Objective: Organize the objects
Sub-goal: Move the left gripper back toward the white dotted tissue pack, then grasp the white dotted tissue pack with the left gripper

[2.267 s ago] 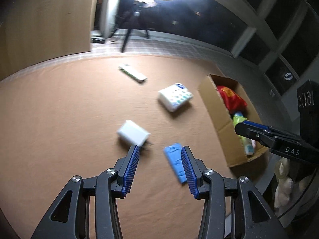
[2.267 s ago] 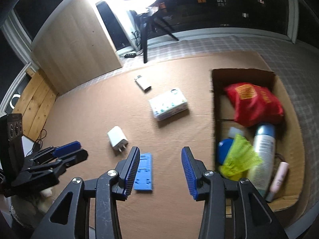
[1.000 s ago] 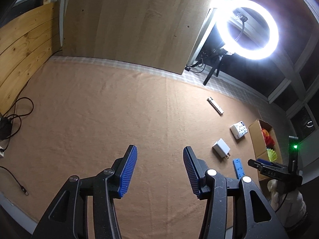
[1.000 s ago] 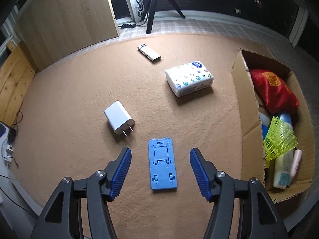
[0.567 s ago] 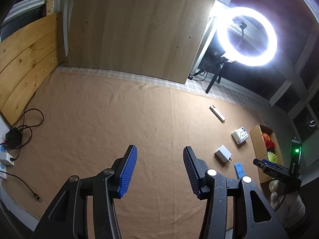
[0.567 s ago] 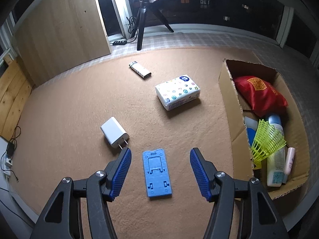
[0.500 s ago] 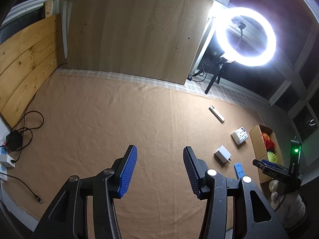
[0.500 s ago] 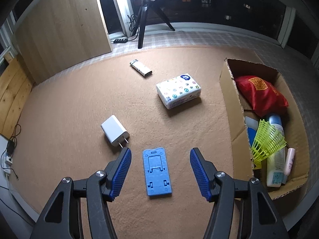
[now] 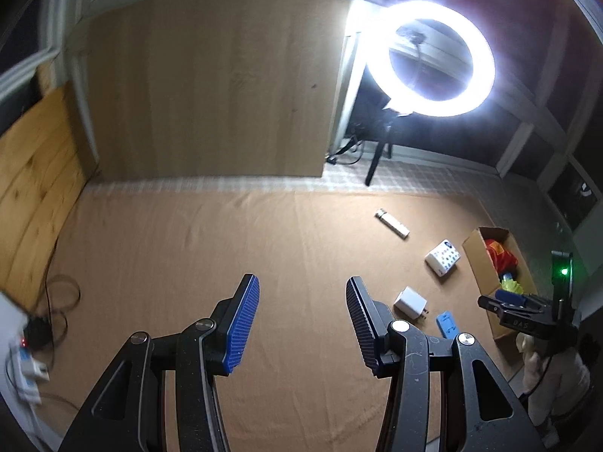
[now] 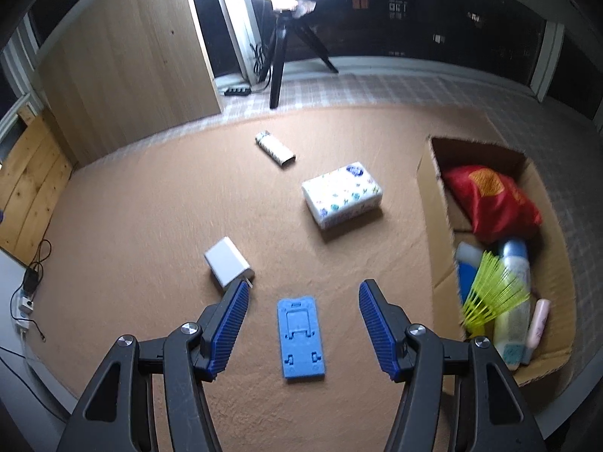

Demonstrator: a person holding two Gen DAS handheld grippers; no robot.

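Note:
A blue phone stand (image 10: 300, 337) lies flat on the tan carpet, between and just beyond the open jaws of my right gripper (image 10: 303, 324), which hovers above it. A white charger (image 10: 227, 266) lies to its left, a tissue pack (image 10: 342, 194) farther back, a lighter (image 10: 274, 148) beyond. The cardboard box (image 10: 437, 203) on the right holds a red bag (image 10: 490, 197), a yellow shuttlecock (image 10: 492, 292) and bottles. My left gripper (image 9: 301, 316) is open and empty, high above bare carpet; the charger (image 9: 410, 303), stand (image 9: 446, 324) and right gripper (image 9: 505, 305) show far right.
A ring light on a tripod (image 10: 279, 56) stands behind the carpet. A wooden panel (image 9: 211, 86) leans at the back, wooden boards (image 9: 30, 188) on the left. Cables and a power strip (image 9: 30, 361) lie at the carpet's left edge.
My right gripper has come lower and closer over the blue stand. My left gripper has tilted up a little, staying far from the objects.

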